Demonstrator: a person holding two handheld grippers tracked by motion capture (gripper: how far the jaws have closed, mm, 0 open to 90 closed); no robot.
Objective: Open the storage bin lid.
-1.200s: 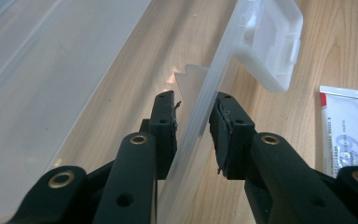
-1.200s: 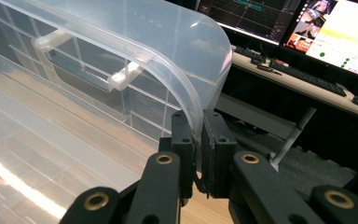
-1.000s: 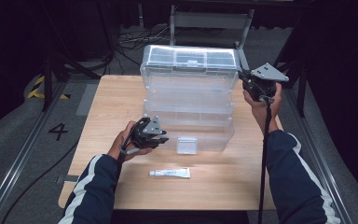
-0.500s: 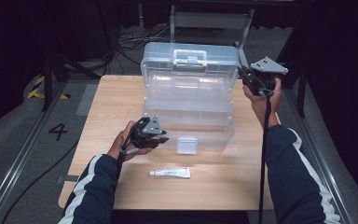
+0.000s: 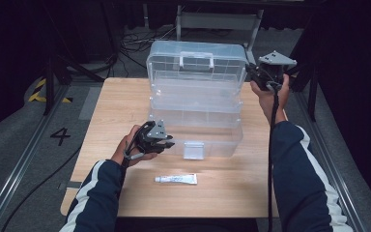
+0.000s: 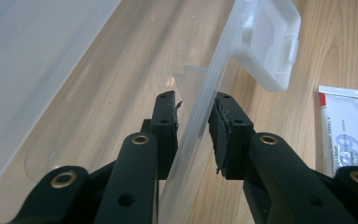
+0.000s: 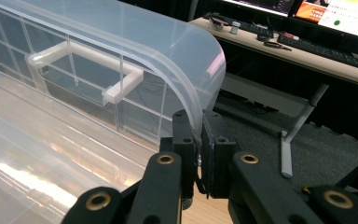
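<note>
One box: clear plastic storage box, mid-table, tiered, lid raised.
Lid: lid stands near upright at the 12 o'clock side of the box, white handle facing the camera; in the right gripper view its curved corner edge runs down into the jaws.
Latch: front latch flap hangs at the box's 6 o'clock wall; in the left gripper view it sits past the jaw tips.
Right gripper: right gripper at the lid's 3 o'clock edge, jaws pressed together on the lid rim, plastic between the pads.
Left gripper: left gripper at the box's 8 o'clock front corner, jaws pinching the thin front wall edge, one pad each side, touching.
Tube: white tube lies flat at 6 o'clock of the box, apart from it, near the table's front edge.
Table: wooden table; bare wood at 9 o'clock of the box, bare strip at 6 o'clock around the tube, narrow margin at 3 o'clock.
Beyond: desk with keyboards past the lid in the right gripper view.
</note>
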